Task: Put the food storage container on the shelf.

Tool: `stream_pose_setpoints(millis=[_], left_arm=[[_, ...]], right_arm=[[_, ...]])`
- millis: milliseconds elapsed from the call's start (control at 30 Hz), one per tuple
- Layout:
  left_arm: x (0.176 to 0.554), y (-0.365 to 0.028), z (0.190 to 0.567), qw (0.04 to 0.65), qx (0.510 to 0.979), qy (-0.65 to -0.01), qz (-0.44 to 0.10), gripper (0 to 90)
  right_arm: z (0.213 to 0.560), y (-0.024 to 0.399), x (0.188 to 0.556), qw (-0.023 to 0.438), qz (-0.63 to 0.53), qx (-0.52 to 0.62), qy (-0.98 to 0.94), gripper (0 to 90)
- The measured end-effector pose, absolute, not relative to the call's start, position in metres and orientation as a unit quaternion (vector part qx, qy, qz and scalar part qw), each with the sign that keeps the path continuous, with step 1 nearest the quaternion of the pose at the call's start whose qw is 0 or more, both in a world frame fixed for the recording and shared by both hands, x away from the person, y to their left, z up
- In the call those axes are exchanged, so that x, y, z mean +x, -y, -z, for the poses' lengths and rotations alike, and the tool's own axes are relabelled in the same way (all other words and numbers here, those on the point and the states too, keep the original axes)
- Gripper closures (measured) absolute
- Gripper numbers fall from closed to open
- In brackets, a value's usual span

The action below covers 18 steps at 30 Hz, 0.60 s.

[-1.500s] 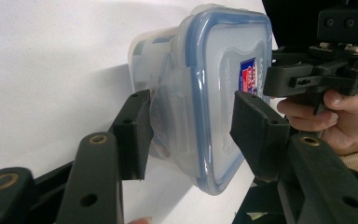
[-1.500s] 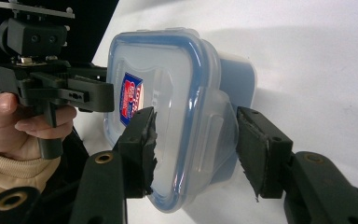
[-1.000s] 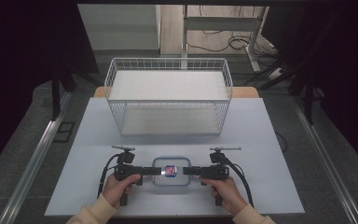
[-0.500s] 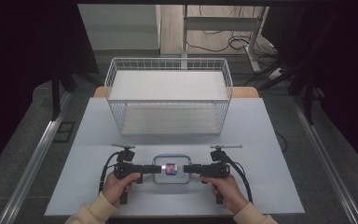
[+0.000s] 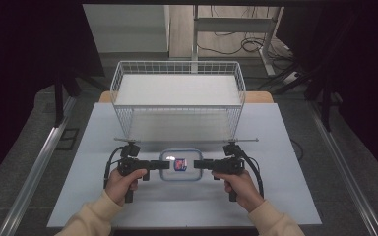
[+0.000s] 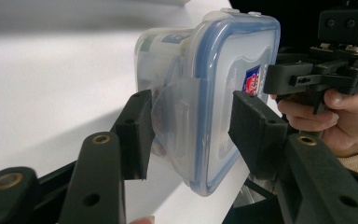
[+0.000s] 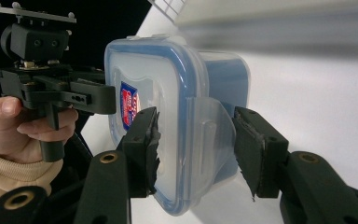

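The two grippers had the small lidded box (image 5: pixel 179 165) pinched between them from its two ends, a little clear of the white surface (image 5: pixel 285 147), just in front of the wire basket (image 5: pixel 177 98). The left gripper (image 5: pixel 163 165) was clenched over the box's edge, top and bottom, right at a side latch flap (image 6: pixel 179 109). The right gripper (image 5: pixel 199 164) gripped the opposite end the same way, one jaw on the blue-rimmed lid (image 7: pixel 154 93), the other beneath the body.

My worry was the hold itself. Each pair of jaws sat on a hinged clip and a slick plastic rim, so a slight pull apart, or one hand (image 5: pixel 124 183) rising faster than the other hand (image 5: pixel 241 187), could have tipped the box or let it slide free. A squeeze in the wrong spot might also have sprung a latch and loosened the lid. The basket's near wall was close ahead and fairly tall, so carrying the box too low could have knocked it against the wire.

As for contents, the basket looked bare, only its pale floor showing through the mesh. The box was cloudy; something pale with a printed label (image 6: pixel 161 46) seemed to sit inside, but I couldn't tell what. A red and blue sticker (image 5: pixel 180 163) marked the lid.
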<state>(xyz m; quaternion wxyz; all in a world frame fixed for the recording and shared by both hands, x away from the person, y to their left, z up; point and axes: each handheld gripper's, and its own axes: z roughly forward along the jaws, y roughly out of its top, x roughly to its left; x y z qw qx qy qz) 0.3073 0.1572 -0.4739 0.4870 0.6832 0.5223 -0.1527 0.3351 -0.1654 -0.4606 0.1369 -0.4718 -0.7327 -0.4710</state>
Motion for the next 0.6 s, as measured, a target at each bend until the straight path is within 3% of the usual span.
stream_pose_setpoints(millis=[600], left_arm=[[0.331, -0.162, 0.404, 0.519, 0.684, -0.501, 0.111, 50.2]], right_arm=[[0.390, 0.159, 0.361, 0.099, 0.494, -0.439, 0.744, 51.8]])
